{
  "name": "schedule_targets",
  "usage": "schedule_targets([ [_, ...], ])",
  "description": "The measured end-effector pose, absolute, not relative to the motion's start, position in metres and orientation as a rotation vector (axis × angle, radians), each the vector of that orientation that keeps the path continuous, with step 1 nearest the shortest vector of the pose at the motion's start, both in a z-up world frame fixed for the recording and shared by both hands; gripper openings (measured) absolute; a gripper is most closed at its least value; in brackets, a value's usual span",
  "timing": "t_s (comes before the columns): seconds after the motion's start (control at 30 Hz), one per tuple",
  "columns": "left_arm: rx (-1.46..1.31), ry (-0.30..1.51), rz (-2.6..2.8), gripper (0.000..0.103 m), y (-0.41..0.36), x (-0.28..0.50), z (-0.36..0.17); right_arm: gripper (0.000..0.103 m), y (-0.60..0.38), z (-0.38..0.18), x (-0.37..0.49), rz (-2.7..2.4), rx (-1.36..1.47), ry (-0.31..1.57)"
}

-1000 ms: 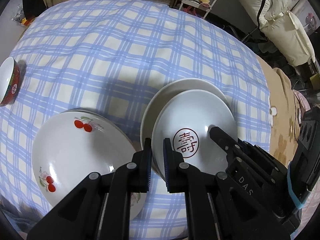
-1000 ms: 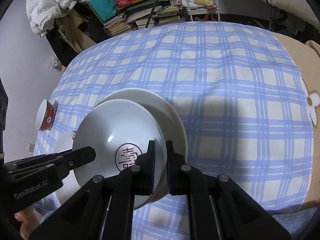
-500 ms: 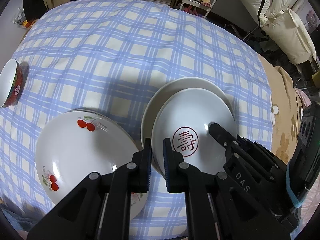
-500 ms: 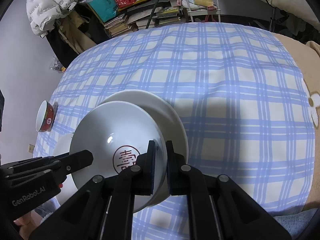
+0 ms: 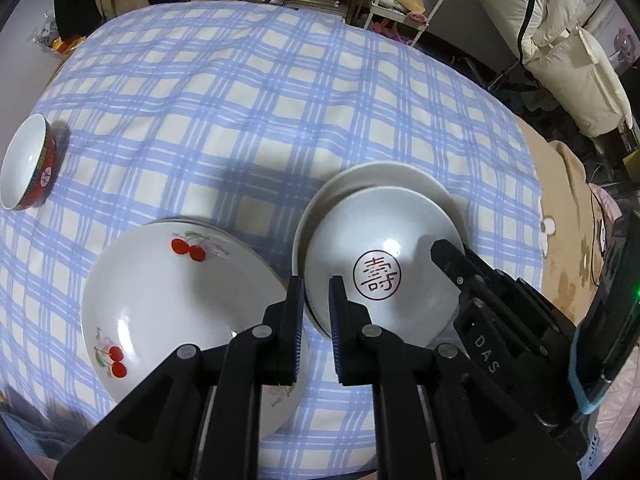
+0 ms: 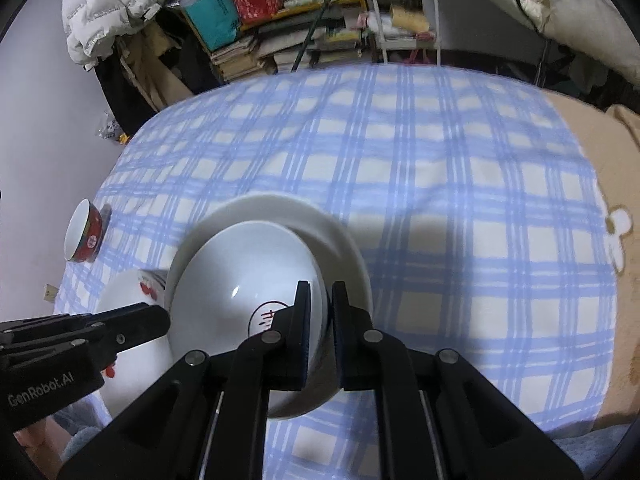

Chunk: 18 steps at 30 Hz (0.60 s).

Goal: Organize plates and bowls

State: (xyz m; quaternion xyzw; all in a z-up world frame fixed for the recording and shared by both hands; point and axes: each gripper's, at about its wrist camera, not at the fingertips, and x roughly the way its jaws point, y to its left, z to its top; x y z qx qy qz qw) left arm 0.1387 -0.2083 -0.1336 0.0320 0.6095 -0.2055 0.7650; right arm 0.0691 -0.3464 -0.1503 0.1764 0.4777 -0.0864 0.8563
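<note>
A white plate with a red seal (image 5: 380,240) hangs tilted just over a larger plain white plate (image 5: 384,174) on the blue checked cloth. My left gripper (image 5: 316,282) has the seal plate's left rim between its pads, and its jaws are opening slightly. My right gripper (image 6: 322,286) is shut on the opposite rim of the seal plate (image 6: 248,272). A cherry-patterned plate (image 5: 168,300) lies to the left. A small red bowl (image 5: 28,168) stands at the far left.
The checked cloth (image 6: 440,160) stretches wide beyond the plates. A beige blanket (image 6: 608,160) covers the right side. Shelves of books (image 6: 280,40) and a white jacket (image 6: 104,8) stand past the far edge.
The seal plate has tipped a little, and its seal now sits partly behind the right gripper's finger. The gap between the left jaws looks slightly wider. Both hands have hardly moved.
</note>
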Motion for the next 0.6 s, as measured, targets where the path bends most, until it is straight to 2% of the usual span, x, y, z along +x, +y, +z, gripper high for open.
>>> schedule_targets([
  [0.23, 0.115, 1.277, -0.452, 0.013, -0.212, 0.131, -0.117, 0.014, -0.358, -0.141, 0.058, -0.200, 0.420, 0.944],
  [0.3, 0.137, 1.256, -0.440, 0.015, -0.210, 0.130, -0.111, 0.018, -0.361, -0.135, 0.052, -0.205, 0.434, 0.918],
  [0.37, 0.146, 1.247, -0.432, 0.017, -0.206, 0.129, -0.107, 0.039, -0.363, -0.132, 0.049, -0.208, 0.451, 0.912],
  [0.43, 0.150, 1.242, -0.422, 0.018, -0.200, 0.130, -0.105, 0.045, -0.364, -0.129, 0.046, -0.208, 0.460, 0.908],
  [0.5, 0.155, 1.235, -0.401, 0.018, -0.189, 0.131, -0.102, 0.047, -0.362, -0.125, 0.045, -0.207, 0.453, 0.907],
  [0.57, 0.154, 1.231, -0.382, 0.019, -0.178, 0.133, -0.100, 0.060, -0.357, -0.123, 0.046, -0.204, 0.443, 0.908],
  [0.6, 0.152, 1.229, -0.375, 0.020, -0.172, 0.133, -0.099, 0.064, -0.354, -0.121, 0.046, -0.202, 0.436, 0.905],
])
